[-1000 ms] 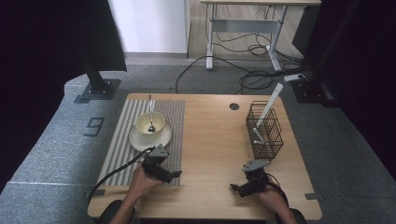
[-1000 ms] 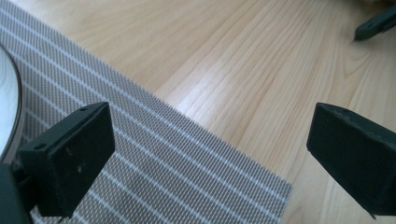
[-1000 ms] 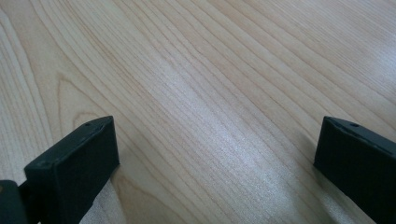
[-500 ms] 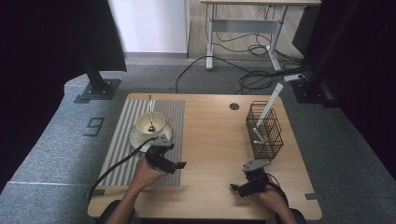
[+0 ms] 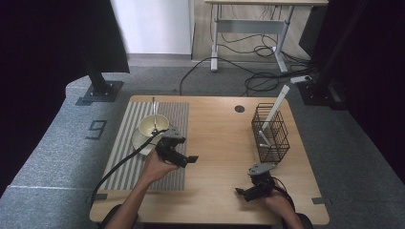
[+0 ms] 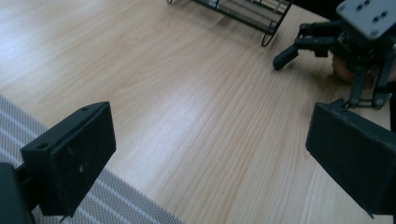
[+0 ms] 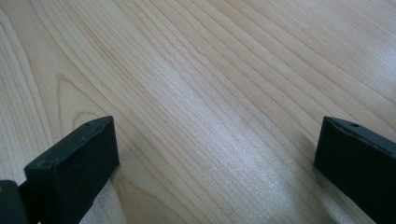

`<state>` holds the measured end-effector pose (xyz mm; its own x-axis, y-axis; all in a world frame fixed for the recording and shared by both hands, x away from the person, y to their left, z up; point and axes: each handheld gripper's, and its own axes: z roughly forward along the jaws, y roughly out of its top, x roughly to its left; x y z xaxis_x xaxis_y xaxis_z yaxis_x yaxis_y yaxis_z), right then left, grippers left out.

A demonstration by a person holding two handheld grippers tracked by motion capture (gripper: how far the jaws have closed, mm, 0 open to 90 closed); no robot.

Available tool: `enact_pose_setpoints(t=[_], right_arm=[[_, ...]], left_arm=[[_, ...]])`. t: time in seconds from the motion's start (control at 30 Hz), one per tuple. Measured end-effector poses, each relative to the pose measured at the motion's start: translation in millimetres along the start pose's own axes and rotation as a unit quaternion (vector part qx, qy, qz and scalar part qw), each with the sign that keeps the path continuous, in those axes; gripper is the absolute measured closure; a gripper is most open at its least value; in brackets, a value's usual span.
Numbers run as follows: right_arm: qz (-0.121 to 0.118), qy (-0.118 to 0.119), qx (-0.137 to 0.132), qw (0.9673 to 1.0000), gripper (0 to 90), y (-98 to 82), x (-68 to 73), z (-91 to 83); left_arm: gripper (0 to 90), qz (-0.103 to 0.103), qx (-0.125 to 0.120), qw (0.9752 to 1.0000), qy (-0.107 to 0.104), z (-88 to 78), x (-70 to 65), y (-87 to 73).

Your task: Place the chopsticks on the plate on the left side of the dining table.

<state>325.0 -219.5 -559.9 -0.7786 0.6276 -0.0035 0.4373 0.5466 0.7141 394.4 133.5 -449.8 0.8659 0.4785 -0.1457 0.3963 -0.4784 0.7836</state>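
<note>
My left gripper (image 5: 188, 160) is held above the right edge of the grey striped mat (image 5: 126, 157), open, with its jaws turned to the right and nothing between them. In the left gripper view the left gripper (image 6: 210, 154) looks over bare wood, toward the grey top plate (image 6: 369, 16) of the other gripper. My right gripper (image 5: 242, 193) rests low near the table's front edge, open and empty. In its own view the right gripper (image 7: 215, 154) frames only wood grain. A cream cup (image 5: 153, 125) on a saucer stands on the mat just behind my left gripper, with a spoon (image 5: 154, 102) in it.
A black wire basket (image 5: 270, 133) stands at the right of the wooden table (image 5: 219, 143), and a white utensil (image 5: 276, 106) leans out of it. The basket's foot (image 6: 243, 11) shows in the left gripper view. A round cable hole (image 5: 239, 109) sits near the far edge.
My left gripper has lifted and moved forward and to the right, from the front of the mat to beside the cup. The right gripper has stayed put.
</note>
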Motion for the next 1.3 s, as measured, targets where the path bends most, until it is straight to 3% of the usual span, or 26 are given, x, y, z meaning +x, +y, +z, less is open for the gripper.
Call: enact_pose_setpoints(t=[0.37,0.87,1.3], right_arm=[[0.001,0.000,0.000,1.0000,0.0,0.1,0.1,-0.1],[0.001,0.001,0.002,1.0000,0.0,0.2,0.0,-0.4],[0.001,0.000,0.002,1.0000,0.0,0.1,0.1,-0.3]], left_arm=[[2.4,0.011,-0.010,0.9996,-0.022,8.3,-2.5,43.2],[3.0,0.028,-0.014,0.9986,-0.042,21.4,-11.9,85.8],[3.9,0.048,-0.012,0.9972,-0.056,42.5,-23.4,124.5]])
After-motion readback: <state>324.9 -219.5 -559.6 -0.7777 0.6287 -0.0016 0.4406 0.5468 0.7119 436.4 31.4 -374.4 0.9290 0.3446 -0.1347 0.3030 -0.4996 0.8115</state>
